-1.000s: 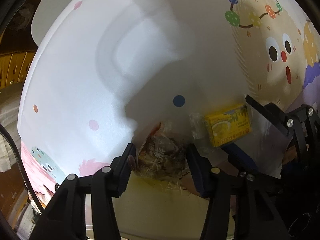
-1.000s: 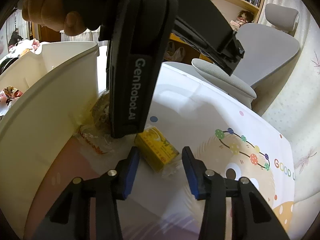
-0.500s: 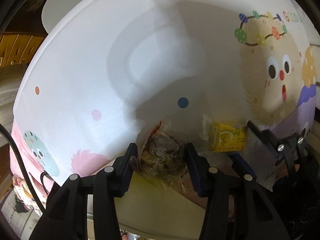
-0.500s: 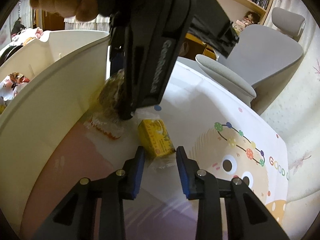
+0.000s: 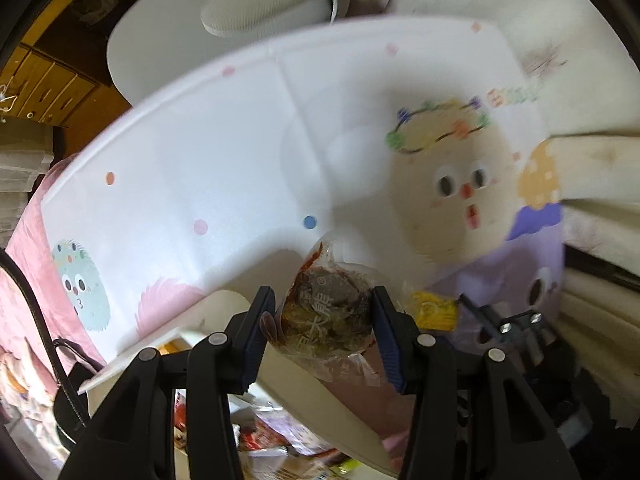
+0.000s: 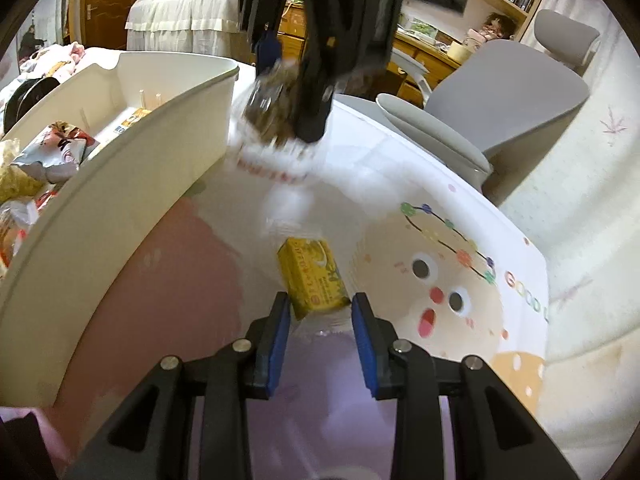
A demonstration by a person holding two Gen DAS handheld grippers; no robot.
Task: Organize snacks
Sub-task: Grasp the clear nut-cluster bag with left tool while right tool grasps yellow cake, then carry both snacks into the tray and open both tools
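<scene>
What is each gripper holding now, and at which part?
Left gripper: brown snack packet, fingers pinching its sides, lifted off the cloth. Right gripper: yellow snack packet, gripped at its near end.

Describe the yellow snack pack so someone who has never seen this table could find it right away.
Start at the table cover printed with a big round cartoon face; a white bin of snacks stands beside it. The yellow snack pack lies on the cover between bin and face, its near end between the right gripper's blue pads. It is the only bright yellow block; the other loose snack is brown, in clear wrap.
</scene>
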